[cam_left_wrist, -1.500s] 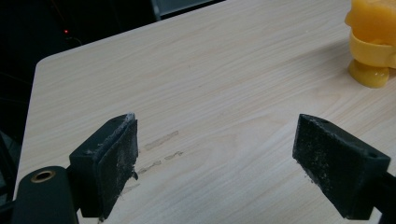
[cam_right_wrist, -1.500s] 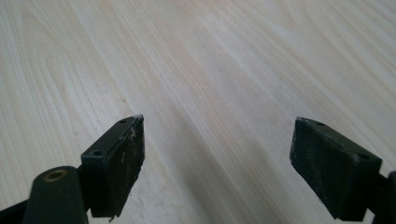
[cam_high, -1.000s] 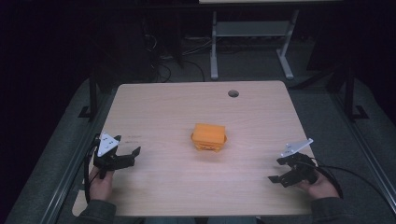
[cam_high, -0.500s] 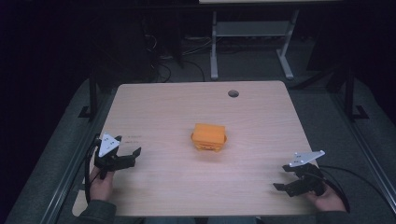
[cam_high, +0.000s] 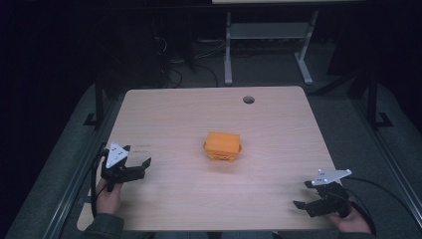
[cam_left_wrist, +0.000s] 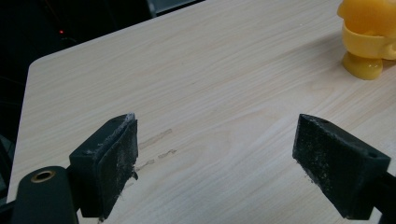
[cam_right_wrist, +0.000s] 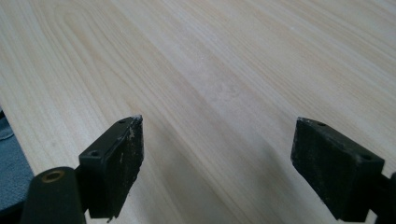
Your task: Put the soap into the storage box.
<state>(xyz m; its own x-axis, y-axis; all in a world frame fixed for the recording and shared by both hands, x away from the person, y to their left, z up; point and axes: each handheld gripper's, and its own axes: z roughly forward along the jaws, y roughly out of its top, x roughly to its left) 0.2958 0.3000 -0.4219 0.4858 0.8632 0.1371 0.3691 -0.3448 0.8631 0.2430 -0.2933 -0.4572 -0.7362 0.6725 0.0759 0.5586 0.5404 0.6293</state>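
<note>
An orange, box-shaped object point(cam_high: 223, 145) with small feet stands at the middle of the wooden table point(cam_high: 278, 129). My left gripper point(cam_high: 136, 157) hovers near the table's front left, open with nothing in it, and points right toward the object. In the left gripper view the wide-apart black pads point(cam_left_wrist: 112, 161) frame bare wood, and the orange object point(cam_left_wrist: 369, 37) sits at the upper right. Near the front right corner my right gripper point(cam_high: 303, 194) is open and empty. Its pads point(cam_right_wrist: 114, 165) frame bare tabletop point(cam_right_wrist: 210, 70).
A round cable hole point(cam_high: 248, 99) lies near the table's far edge. Behind the table stand a white desk frame point(cam_high: 228, 50) and loose cables point(cam_high: 171, 74) on the dark floor. The table's front edge runs just below both hands.
The right gripper has drawn back toward the table's front right corner and sits lower. The left gripper and the orange object have hardly moved.
</note>
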